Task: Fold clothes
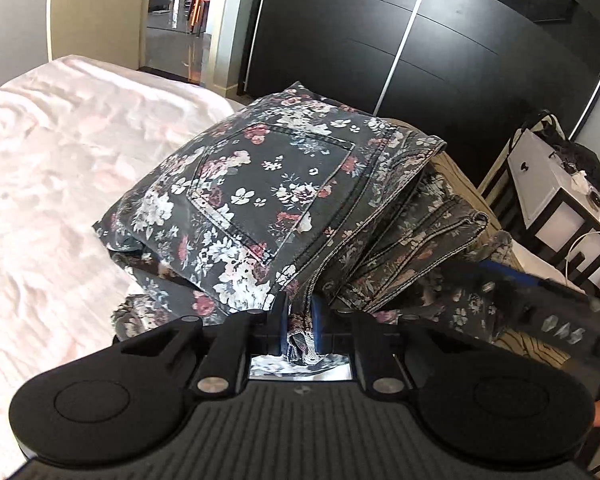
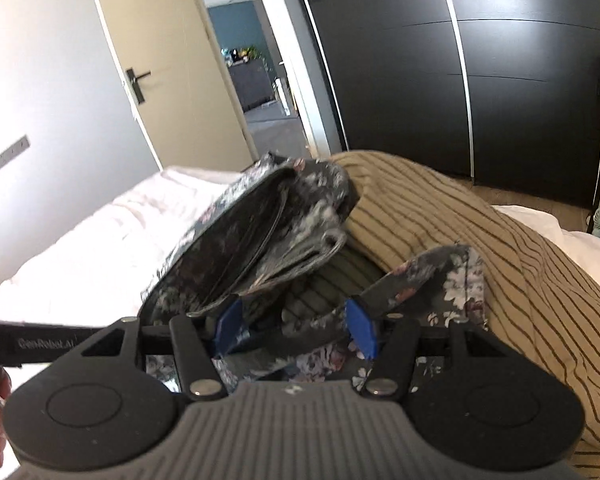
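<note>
Dark floral jeans lie folded in a thick bundle on the bed, back pocket facing up. My left gripper is shut on a seam edge at the bundle's near side, and fabric bunches between its fingers. In the right wrist view the same jeans look blurred, with a loose floral flap off to the right. My right gripper stands open, its blue pads wide apart with floral cloth lying slack between and under them. In the left wrist view the right gripper shows blurred at the right.
A pale pink-white bed sheet spreads to the left. A tan striped blanket lies humped under and right of the jeans. A black wardrobe stands behind, a black-and-white nightstand at right, and an open door beyond.
</note>
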The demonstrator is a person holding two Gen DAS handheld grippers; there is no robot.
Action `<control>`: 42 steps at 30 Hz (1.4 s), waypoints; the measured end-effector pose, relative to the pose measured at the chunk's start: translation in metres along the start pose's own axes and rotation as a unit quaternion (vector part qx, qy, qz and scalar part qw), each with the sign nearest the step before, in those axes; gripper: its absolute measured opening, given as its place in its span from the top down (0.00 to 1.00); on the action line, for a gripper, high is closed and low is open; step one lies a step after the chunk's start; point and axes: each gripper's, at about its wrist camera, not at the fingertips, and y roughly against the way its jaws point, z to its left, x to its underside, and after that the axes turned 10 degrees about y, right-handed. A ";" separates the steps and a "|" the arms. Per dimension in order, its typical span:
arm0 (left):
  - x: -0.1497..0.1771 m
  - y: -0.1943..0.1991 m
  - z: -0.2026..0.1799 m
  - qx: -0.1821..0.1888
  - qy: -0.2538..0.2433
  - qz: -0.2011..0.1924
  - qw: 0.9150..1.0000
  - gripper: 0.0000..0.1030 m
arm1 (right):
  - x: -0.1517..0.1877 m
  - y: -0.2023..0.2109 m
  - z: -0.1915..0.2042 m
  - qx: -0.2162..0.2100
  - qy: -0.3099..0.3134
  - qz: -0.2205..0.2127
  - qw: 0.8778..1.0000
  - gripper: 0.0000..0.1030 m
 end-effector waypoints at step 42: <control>0.140 0.309 0.232 -0.216 0.205 -0.159 0.941 0.62 | 0.040 0.059 0.309 -0.304 0.159 0.090 0.935 0.73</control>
